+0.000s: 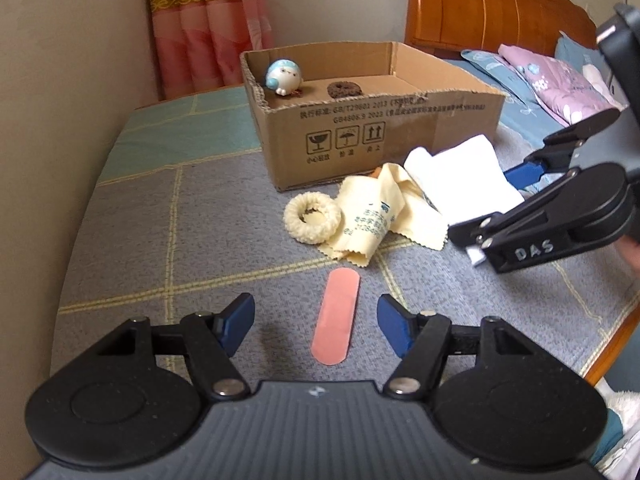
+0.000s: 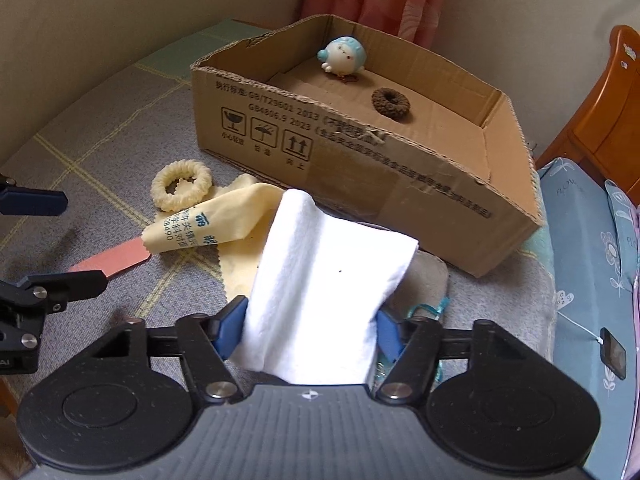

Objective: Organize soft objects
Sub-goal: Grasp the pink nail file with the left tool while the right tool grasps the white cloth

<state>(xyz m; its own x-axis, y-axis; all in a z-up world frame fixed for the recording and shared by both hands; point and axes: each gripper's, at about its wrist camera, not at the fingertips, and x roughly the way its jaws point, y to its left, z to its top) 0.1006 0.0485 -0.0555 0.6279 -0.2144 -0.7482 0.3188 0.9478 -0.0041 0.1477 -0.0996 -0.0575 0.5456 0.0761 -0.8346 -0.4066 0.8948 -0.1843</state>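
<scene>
A cardboard box (image 1: 384, 148) (image 2: 400, 184) on the bed holds a blue-white plush toy (image 1: 281, 76) (image 2: 343, 56) and a brown scrunchie (image 1: 344, 90) (image 2: 390, 100). In front lie a cream scrunchie (image 1: 312, 218) (image 2: 181, 185), a yellow cloth (image 1: 376, 216) (image 2: 208, 224), a white cloth (image 1: 460, 176) (image 2: 320, 288) and a pink strip (image 1: 336, 316) (image 2: 112, 260). My left gripper (image 1: 316, 322) is open, straddling the pink strip. My right gripper (image 2: 310, 330) (image 1: 500, 200) has its jaws wide around the white cloth, whose near end lies between them.
A grey checked blanket (image 1: 160, 240) covers the bed. A wall is at the left, a pink curtain (image 1: 212, 20) behind the box. Pillows (image 1: 560, 80) and a wooden headboard (image 1: 500, 4) are at the right. A grey cloth (image 2: 424, 284) lies under the white cloth.
</scene>
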